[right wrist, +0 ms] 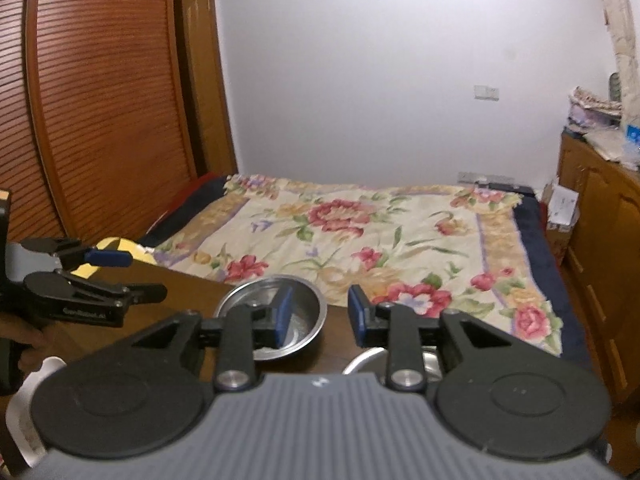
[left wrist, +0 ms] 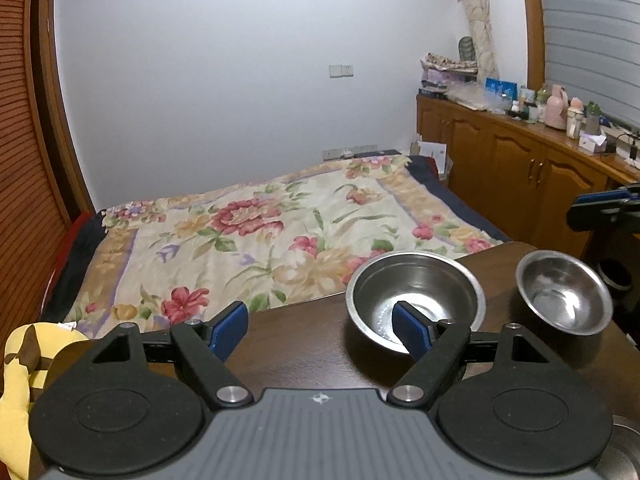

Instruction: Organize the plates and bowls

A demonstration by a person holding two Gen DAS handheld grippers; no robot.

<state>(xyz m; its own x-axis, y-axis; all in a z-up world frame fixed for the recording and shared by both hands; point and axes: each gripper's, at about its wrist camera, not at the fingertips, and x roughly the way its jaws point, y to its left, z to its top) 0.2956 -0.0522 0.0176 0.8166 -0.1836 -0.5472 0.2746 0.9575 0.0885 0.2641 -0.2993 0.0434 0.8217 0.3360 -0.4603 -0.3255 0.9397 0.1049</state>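
Left gripper (left wrist: 316, 330): jaws apart, empty.
Right gripper (right wrist: 318, 316): jaws apart, empty.
Larger bowl (left wrist: 416, 300), table's (left wrist: 304, 360) far edge: to be gripped by rim, nested squarely.

We see two shiny silver steel bowls, the larger (left wrist: 416, 300) & the smaller (left wrist: 564, 292), on a dark brown wood surface (left wrist: 304, 344). Both claws, left (left wrist: 320, 330) & right (right wrist: 320, 316), are black w/ blue pads. Bedspread (left wrist: 256, 240): cream w/ red-pink flowers, green leaves, tan border. Walls white; cabinets (left wrist: 512, 156) orange-brown.
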